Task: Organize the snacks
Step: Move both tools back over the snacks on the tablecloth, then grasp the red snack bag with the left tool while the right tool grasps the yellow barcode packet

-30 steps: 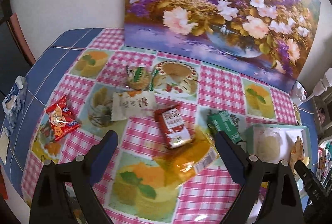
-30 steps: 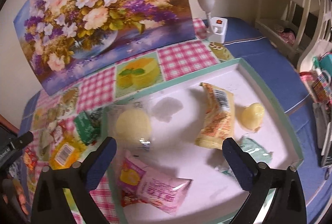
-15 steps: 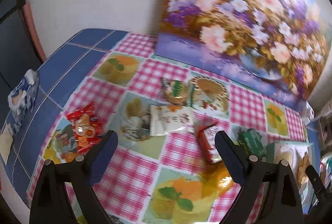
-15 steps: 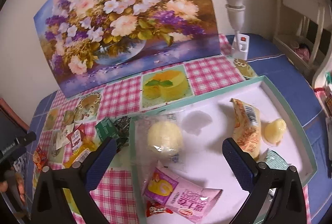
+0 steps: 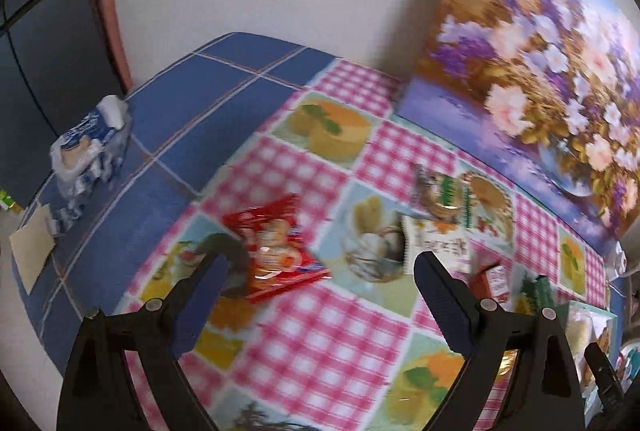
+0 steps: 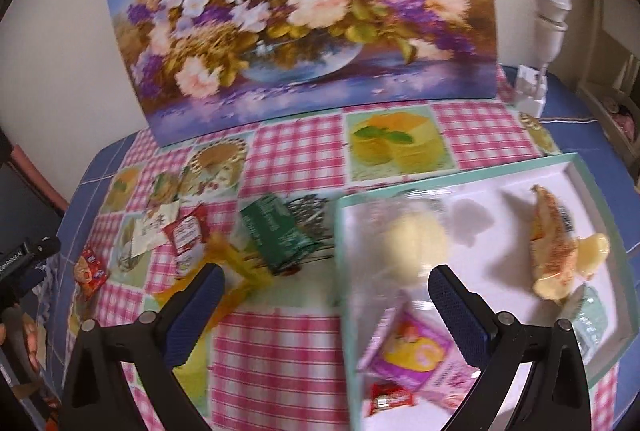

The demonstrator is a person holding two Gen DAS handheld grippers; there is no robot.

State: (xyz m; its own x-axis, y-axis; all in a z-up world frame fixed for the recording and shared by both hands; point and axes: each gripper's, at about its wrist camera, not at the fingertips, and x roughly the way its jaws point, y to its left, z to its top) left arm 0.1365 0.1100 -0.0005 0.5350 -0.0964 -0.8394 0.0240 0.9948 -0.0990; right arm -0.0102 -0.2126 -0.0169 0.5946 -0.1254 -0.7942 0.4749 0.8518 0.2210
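My left tongs (image 5: pixel 320 285) spread above red snack packet (image 5: pixel 276 251), tissue pack (image 5: pixel 90 147) only there, my right tongs (image 6: pixel 326 289) spread over tray (image 6: pixel 460 181) edge, empty

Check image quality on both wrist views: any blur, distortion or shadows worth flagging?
Left wrist view: motion blur smears the pink checked tablecloth and the red snack packet, while the left tool stays sharp; fisheye bends the flower painting. Right wrist view: the round yellow cake in clear wrap is blurred, and soft shadows fall on the white tray with mint rim.
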